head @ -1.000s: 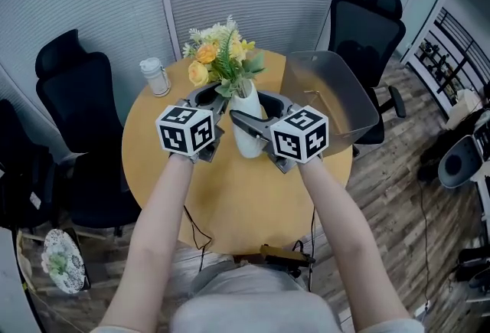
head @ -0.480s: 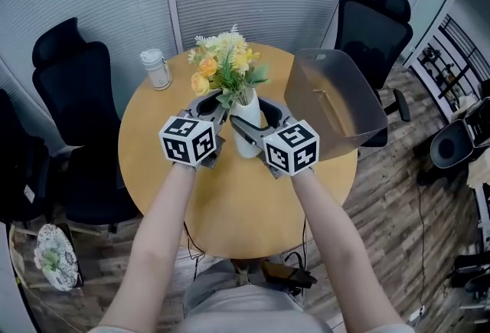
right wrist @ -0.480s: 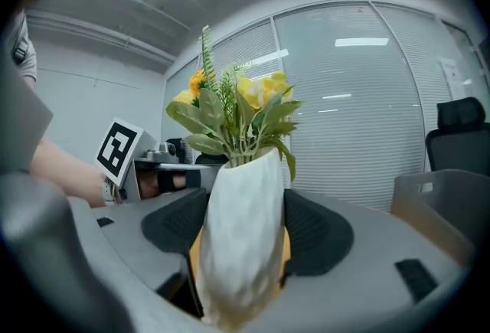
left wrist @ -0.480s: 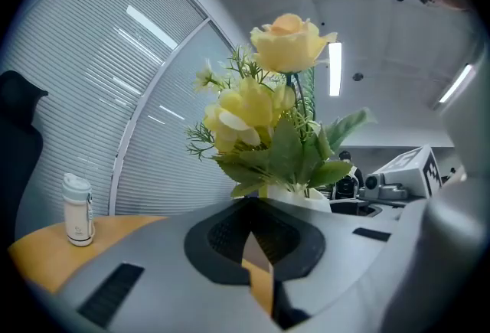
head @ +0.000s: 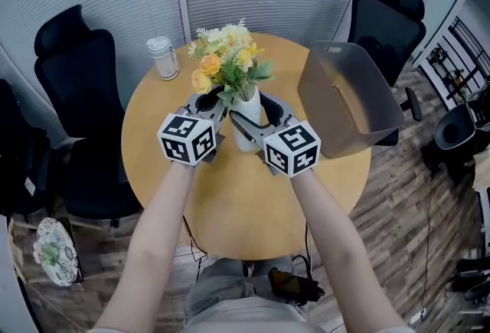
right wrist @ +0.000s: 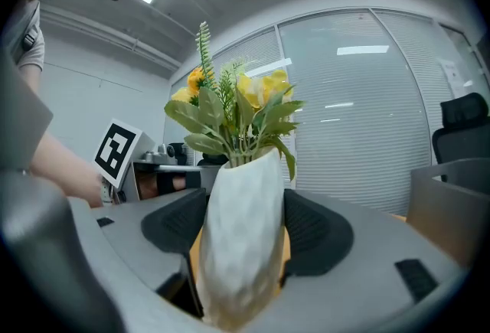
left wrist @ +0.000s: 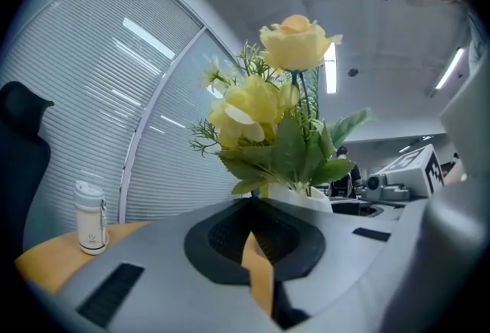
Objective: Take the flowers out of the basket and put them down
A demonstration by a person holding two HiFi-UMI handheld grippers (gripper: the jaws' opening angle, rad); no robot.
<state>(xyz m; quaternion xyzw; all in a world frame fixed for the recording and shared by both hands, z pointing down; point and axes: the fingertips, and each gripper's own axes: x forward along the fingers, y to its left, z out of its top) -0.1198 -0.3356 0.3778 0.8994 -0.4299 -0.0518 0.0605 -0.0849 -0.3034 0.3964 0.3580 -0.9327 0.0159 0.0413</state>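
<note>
While the right gripper clasps the white faceted vase of yellow and orange flowers between widely spread jaws, the vase is over the round wooden table, outside the translucent grey plastic basket. The left gripper, jaws pressed together and empty, hangs just beside the vase.

Round table, light wood top, plain rim. Far left, near the edge: small white bottle with a lid, upright, standing alone. Right side: translucent grey basket, open top, part of it overhanging the rim. Mid-table, toward the back: white vase of flowers; cannot tell whether its base touches the top. Bottle and basket well apart.
</note>
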